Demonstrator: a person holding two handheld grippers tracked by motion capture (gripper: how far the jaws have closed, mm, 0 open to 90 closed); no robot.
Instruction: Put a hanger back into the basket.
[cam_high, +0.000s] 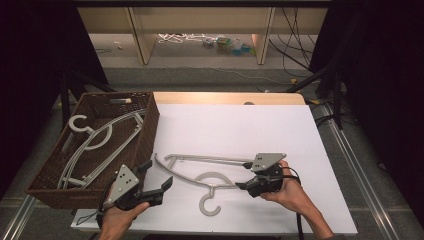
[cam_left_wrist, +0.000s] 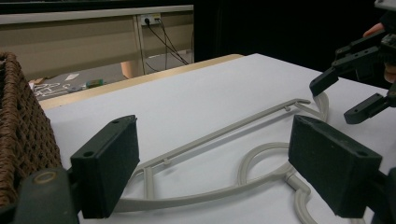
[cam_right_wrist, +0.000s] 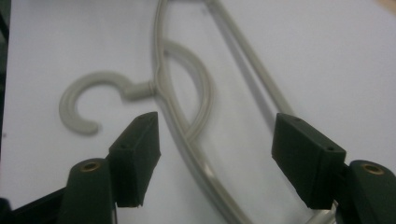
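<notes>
A grey plastic hanger (cam_high: 200, 159) lies flat on the white table top (cam_high: 240, 125), its hook (cam_high: 209, 206) pointing toward the near edge. My right gripper (cam_high: 243, 175) is at the hanger's right end. In the right gripper view its jaws stand apart on either side of the hanger's arm (cam_right_wrist: 187, 116), the pads clear of it, so the right gripper (cam_right_wrist: 215, 135) is open. My left gripper (cam_high: 159, 173) is open near the hanger's left end, with the hanger (cam_left_wrist: 224, 130) lying beyond its wide jaws (cam_left_wrist: 215, 168). The right gripper (cam_left_wrist: 336, 98) shows farther off there.
A brown wicker basket (cam_high: 145, 135) stands at the table's left edge, close to my left gripper, and holds more grey hangers (cam_high: 95, 145). Beyond the table are a wooden shelf unit (cam_high: 200, 25), cables and small items on the floor.
</notes>
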